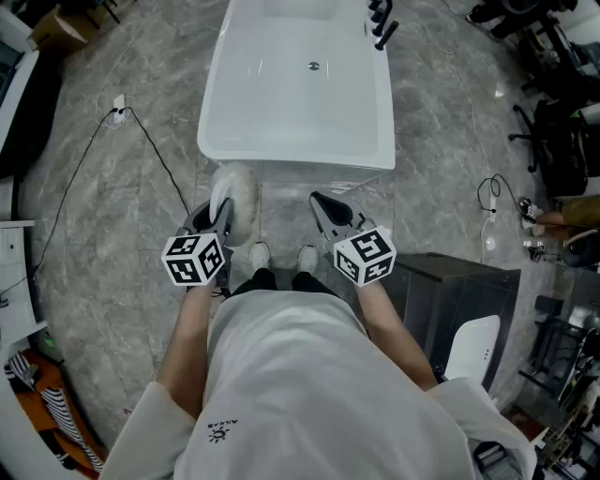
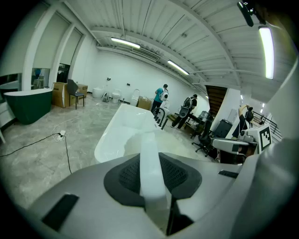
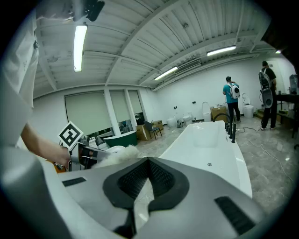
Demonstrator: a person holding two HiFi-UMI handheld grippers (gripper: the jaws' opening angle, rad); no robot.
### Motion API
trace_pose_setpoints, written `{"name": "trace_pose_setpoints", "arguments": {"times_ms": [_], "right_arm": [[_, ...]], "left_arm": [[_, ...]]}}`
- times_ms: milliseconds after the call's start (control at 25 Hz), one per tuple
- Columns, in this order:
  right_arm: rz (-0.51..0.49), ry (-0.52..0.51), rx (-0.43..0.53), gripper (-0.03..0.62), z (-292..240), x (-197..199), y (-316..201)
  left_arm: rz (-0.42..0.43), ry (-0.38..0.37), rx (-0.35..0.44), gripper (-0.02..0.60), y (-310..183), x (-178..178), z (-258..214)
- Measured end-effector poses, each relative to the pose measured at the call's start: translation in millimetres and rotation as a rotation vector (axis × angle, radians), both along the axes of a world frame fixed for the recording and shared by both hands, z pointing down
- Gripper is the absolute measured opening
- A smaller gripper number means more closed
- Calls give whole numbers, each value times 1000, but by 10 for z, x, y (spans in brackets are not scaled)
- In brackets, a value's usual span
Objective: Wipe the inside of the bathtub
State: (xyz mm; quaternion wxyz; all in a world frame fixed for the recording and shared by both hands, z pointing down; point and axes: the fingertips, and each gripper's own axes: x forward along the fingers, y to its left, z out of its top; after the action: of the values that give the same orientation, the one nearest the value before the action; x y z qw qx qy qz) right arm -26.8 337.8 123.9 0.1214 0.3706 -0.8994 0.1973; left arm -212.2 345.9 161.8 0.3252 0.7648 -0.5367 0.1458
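A white freestanding bathtub stands lengthwise ahead of me, with a drain in its floor and a black faucet at its far right rim. My left gripper is shut on the white handle of a fluffy white duster, held just short of the tub's near end. My right gripper hangs beside it, shut and empty. The right gripper view shows the tub, the duster and the right gripper's jaws meeting at the tip.
A black cable with a plug lies on the grey floor at left. A dark cabinet stands close at my right, with chairs beyond. A green tub and several people are farther off.
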Motion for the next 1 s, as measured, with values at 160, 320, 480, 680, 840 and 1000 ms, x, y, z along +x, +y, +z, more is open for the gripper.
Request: {"name": "trace_pose_setpoints", "arguments": {"times_ms": [160, 320, 480, 680, 840, 1000], "right_arm": [[20, -12, 15, 18, -57, -7, -101], [47, -20, 25, 18, -93, 22, -227], [56, -32, 24, 18, -121, 15, -286], [58, -61, 18, 18, -119, 37, -305], [49, -75, 7, 18, -101, 74, -306], [45, -119, -13, 18, -115, 170, -289]], "left_arm": [[-15, 7, 36, 95, -122, -42, -97], [-22, 7, 69, 95, -261, -35, -182], [-16, 7, 77, 95, -334, -16, -210], [1, -2, 69, 95, -336, 59, -166], [8, -11, 70, 95, -333, 135, -150], [4, -13, 62, 95, -297, 257, -130]]}}
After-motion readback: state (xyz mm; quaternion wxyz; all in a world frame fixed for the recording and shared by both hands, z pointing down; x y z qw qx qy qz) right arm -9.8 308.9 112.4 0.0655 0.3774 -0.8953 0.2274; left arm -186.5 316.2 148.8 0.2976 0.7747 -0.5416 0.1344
